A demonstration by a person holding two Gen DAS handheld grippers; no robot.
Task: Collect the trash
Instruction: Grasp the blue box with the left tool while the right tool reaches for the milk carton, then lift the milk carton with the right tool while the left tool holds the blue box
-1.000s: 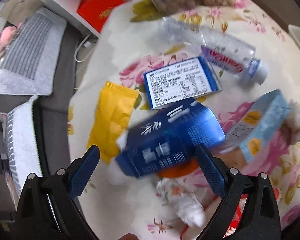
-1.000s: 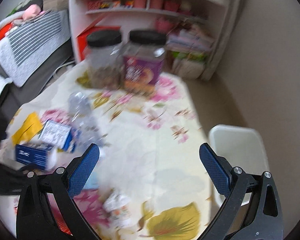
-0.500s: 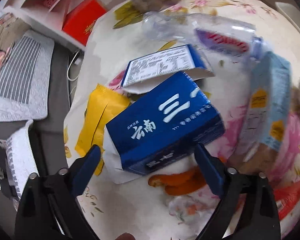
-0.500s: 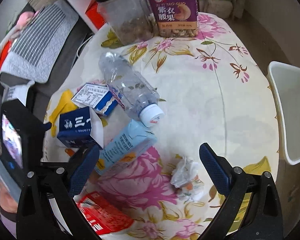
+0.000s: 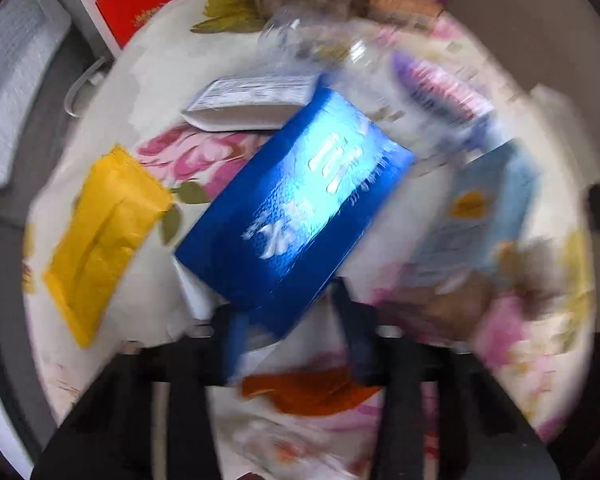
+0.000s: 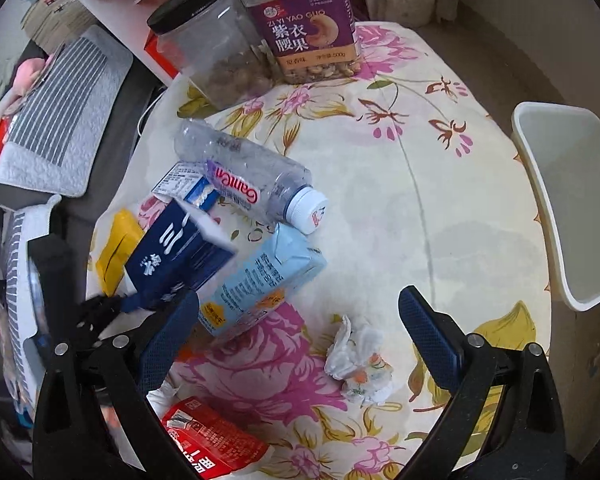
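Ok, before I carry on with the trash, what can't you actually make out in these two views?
- Left wrist view: motion blur smears the left gripper closing around the dark blue carton; pad contact unclear.
- Right wrist view: the red packet is cut off by the bottom edge and the right gripper.
- Right wrist view: the white bin runs past the edge; its contents are hidden.

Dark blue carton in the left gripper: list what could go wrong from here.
1. The left gripper is closing on only the low corner of the dark blue carton, so it may twist or slip.
2. The carton tilts near the plastic bottle, which could roll.
3. The white bin stands past the table edge, a long carry.
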